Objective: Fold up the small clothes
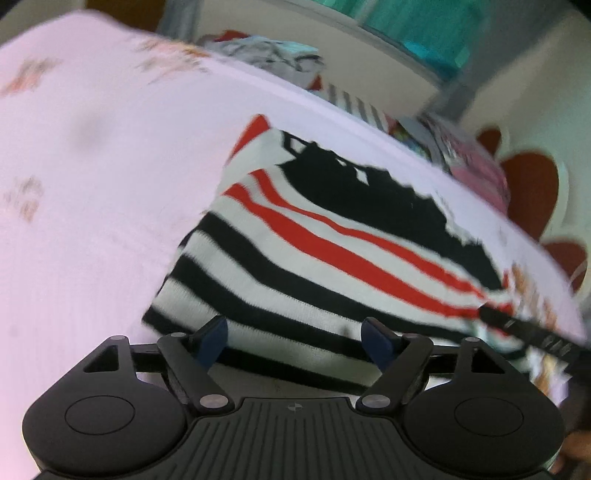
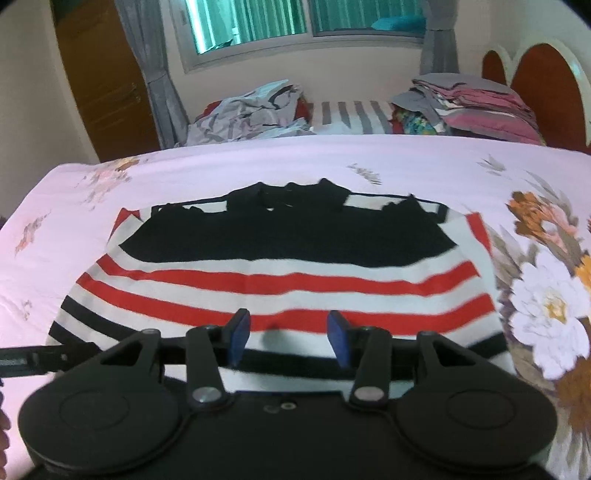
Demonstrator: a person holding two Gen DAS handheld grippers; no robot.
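Observation:
A small striped garment point(image 2: 288, 273), black at the top with red, white and black stripes, lies flat on the pink floral bedsheet point(image 2: 258, 162). In the left wrist view the garment point(image 1: 314, 243) is seen tilted and blurred. My left gripper point(image 1: 295, 336) is open, empty, over the garment's near black-striped hem. My right gripper point(image 2: 290, 336) is open, empty, over the near hem at the middle. The right gripper's body point(image 1: 532, 332) shows at the right edge of the left wrist view.
A heap of unfolded clothes point(image 2: 251, 110) lies at the far left of the bed. A stack of folded clothes point(image 2: 469, 103) stands at the far right by the red headboard point(image 2: 546, 85). A window point(image 2: 295, 22) and curtains are behind.

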